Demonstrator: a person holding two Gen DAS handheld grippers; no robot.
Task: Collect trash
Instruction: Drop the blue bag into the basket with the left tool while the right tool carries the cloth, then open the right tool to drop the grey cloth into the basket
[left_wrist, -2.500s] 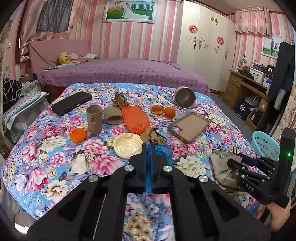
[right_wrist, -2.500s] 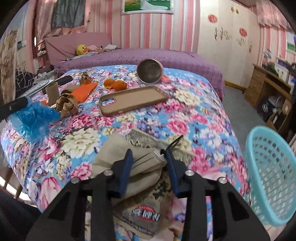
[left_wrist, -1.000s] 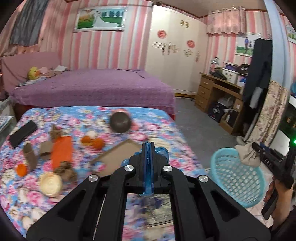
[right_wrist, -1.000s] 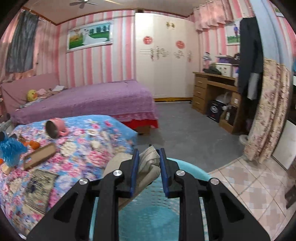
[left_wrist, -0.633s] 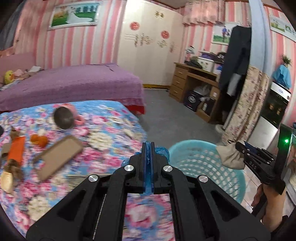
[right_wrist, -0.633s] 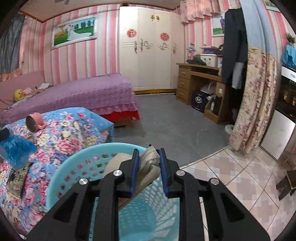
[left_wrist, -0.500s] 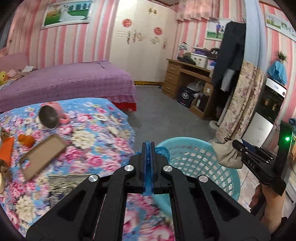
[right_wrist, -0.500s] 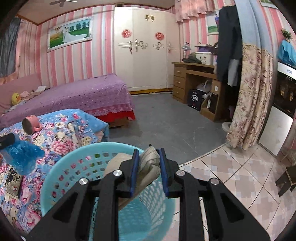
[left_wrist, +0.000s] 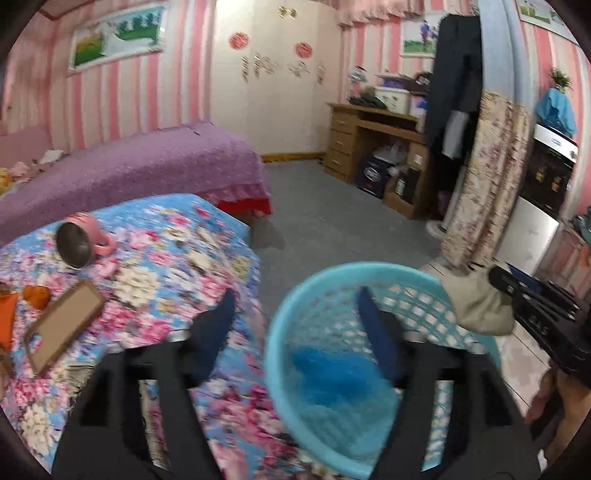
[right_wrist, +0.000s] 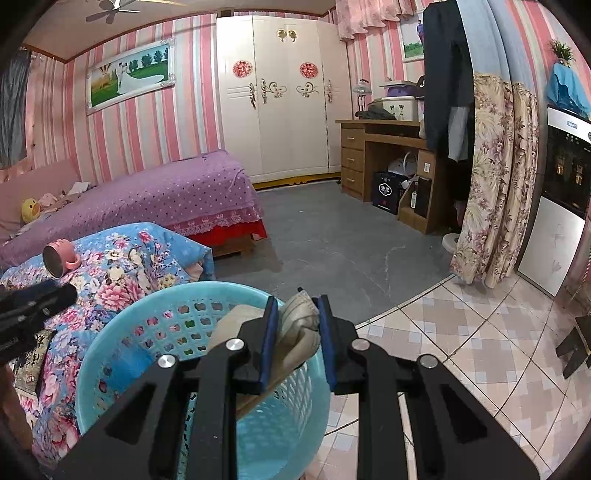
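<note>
A light blue plastic basket stands on the floor beside the floral bed; it also shows in the right wrist view. My left gripper is open above the basket's rim, and a crumpled blue plastic bag lies blurred inside the basket below it. My right gripper is shut on a beige crumpled paper bag and holds it over the basket's right rim. In the left wrist view that gripper and paper bag are at the right.
The floral bed carries a pink mug, a brown phone case, an orange and an orange wrapper at the left edge. A purple bed, a wooden desk, a floral curtain and tiled floor surround the basket.
My left gripper has opened and the blue plastic bag has dropped into the basket. Both grippers have moved from the bed over the basket; the right still holds the paper bag.
</note>
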